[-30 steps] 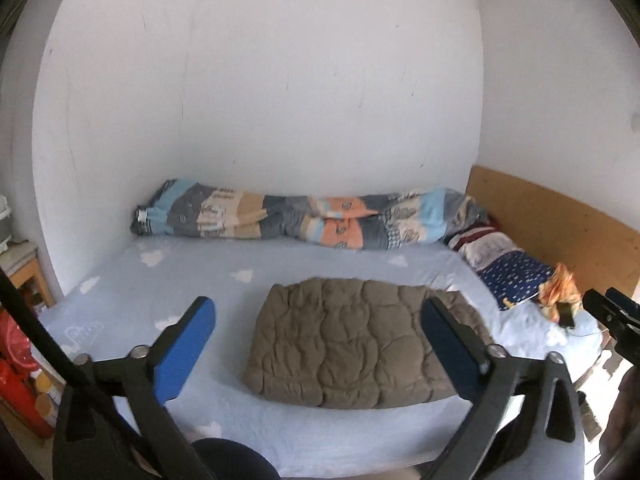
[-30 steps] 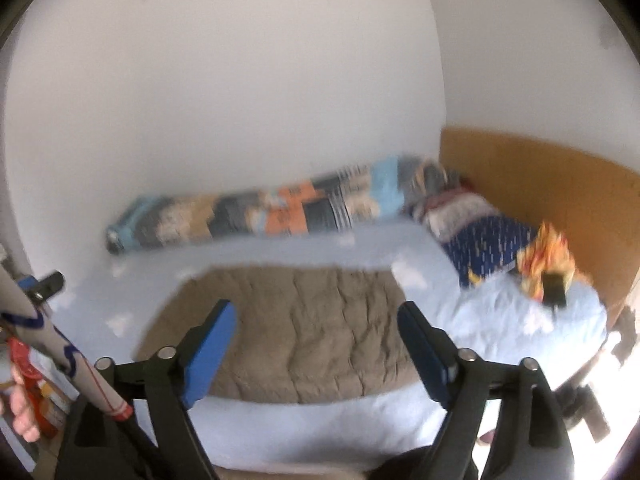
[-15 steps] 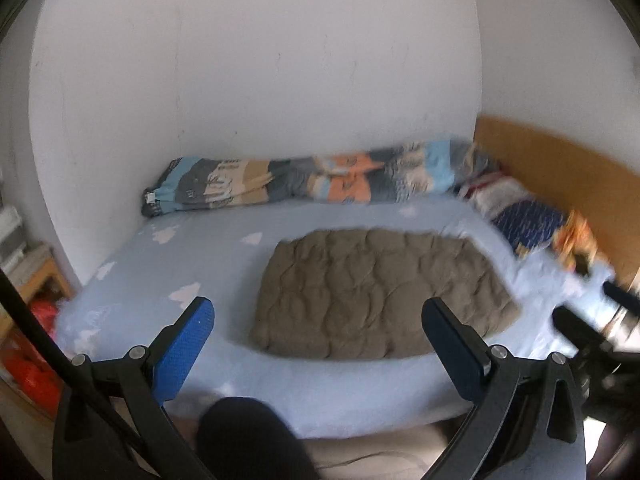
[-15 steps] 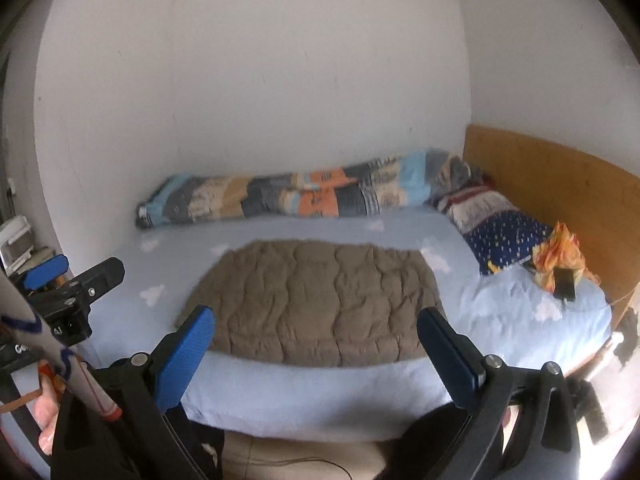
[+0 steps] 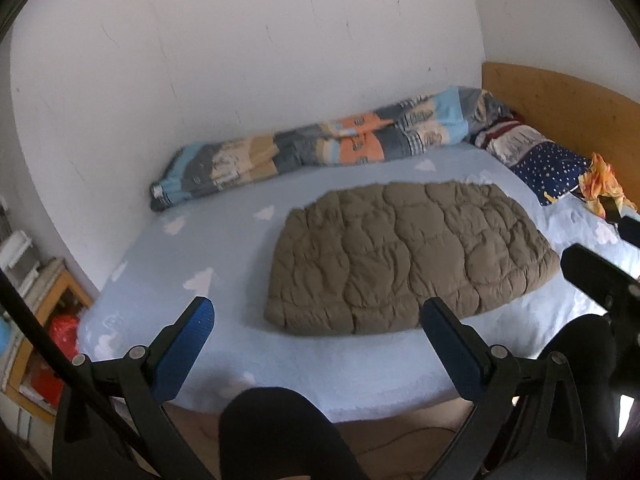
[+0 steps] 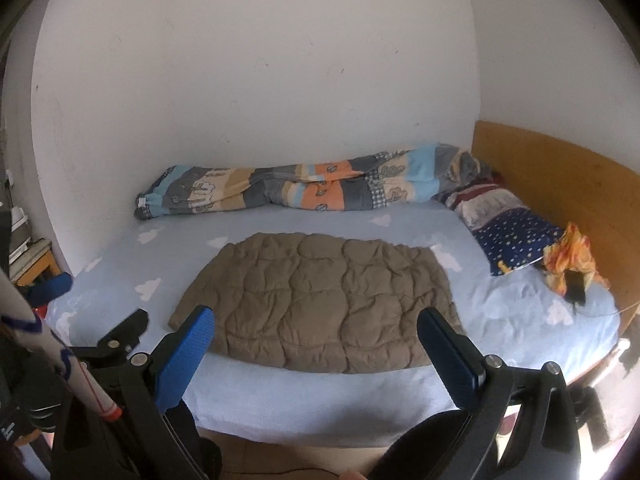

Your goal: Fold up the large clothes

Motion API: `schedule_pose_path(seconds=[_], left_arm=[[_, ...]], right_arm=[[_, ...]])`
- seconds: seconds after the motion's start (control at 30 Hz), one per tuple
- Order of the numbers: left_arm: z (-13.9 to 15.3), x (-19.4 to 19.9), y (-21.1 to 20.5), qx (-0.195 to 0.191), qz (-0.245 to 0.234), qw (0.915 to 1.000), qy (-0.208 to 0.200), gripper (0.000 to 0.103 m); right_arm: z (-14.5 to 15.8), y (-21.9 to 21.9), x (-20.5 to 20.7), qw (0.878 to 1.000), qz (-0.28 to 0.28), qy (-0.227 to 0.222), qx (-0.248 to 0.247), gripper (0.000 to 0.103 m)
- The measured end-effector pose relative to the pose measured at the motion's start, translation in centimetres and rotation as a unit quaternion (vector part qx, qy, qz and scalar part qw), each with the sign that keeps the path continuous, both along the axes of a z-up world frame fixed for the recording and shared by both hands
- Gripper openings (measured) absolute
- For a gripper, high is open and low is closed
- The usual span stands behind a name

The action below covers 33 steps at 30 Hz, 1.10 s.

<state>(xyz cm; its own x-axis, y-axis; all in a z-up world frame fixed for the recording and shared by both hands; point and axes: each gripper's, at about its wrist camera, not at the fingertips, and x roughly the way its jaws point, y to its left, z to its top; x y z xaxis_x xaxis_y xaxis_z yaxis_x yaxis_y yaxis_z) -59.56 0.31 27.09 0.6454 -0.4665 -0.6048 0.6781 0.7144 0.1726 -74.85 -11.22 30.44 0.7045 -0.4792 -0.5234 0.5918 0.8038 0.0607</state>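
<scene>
Jaws wide open, empty, on left gripper [image 5: 318, 354] and right gripper [image 6: 316, 354]; best to pinch near corners of brown quilted coat [image 6: 320, 300], lifting evenly.

No text, label, brand or number can be read anywhere (the prints on the bedding are pictures only).
</scene>
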Motion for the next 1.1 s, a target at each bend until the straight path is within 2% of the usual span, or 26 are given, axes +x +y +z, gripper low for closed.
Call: schedule_pose_path(seconds=[0.1, 0.4, 0.7, 1.1], left_arm=[[-0.8, 0.8, -0.5, 0.005, 0.004, 0.9998, 0.019, 0.103], [-2.2, 1.7, -1.7, 0.023, 0.001, 0.999, 0.038, 0.103], [-2.5, 2.3, -1.2, 0.027, 0.016, 0.9987, 0.041, 0.103], [-2.7, 2.0, -1.4, 0.032, 0.013, 0.9986, 0.04, 0.103]], right_arm=[[-0.6, -0.6, 0.5, 1.0, -0.002, 0.011, 0.008, 0.103], [-1.5, -1.4, 0.9, 1.0, -0.014, 0.021, 0.015, 0.103], [-1.8, -1.5, 1.1, 1.0, -0.008, 0.026, 0.016, 0.103], [-2.4, -1.5, 1.2, 0.999, -0.006, 0.034, 0.024, 0.103]])
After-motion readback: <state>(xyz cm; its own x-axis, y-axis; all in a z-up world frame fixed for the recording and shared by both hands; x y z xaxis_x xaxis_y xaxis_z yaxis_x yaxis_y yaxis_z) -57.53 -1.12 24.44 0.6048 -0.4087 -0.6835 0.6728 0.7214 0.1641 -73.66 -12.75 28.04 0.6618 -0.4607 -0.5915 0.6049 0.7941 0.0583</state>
